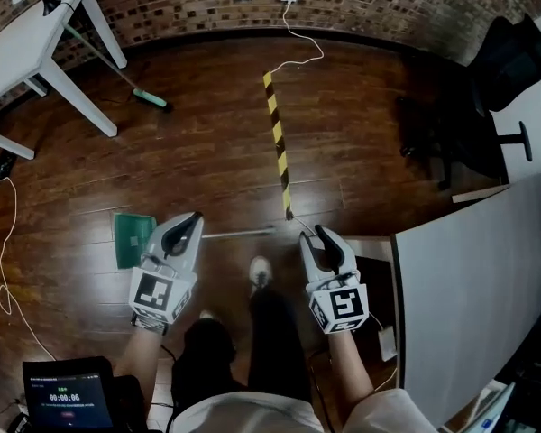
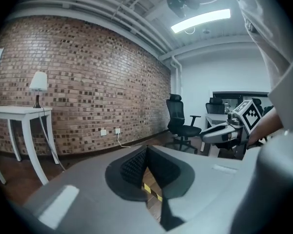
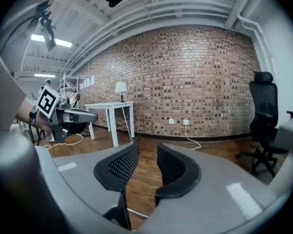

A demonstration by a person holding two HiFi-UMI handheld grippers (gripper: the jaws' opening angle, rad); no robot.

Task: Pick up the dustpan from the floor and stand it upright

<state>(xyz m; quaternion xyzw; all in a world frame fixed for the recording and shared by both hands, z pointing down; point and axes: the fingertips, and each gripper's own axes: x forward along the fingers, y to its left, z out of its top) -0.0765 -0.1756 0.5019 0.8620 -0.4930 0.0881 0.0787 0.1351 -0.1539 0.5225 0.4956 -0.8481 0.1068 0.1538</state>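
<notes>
Dustpan (image 1: pixel 132 239) lies flat on floor (image 1: pixel 216 152) just beside left gripper (image 1: pixel 191 224), jaws pressed together. Right gripper (image 1: pixel 317 234): jaws spread, empty.

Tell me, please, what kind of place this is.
Probably an office or studio room: a brick wall, a black office chair and a white table on a wooden floor.

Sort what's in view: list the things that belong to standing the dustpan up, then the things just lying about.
For the job:
- dustpan, lying flat on the floor
- left gripper, jaws together
- right gripper, jaws apart, empty

Lying about:
- broom
- striped tape
- white table
- office chair
</notes>
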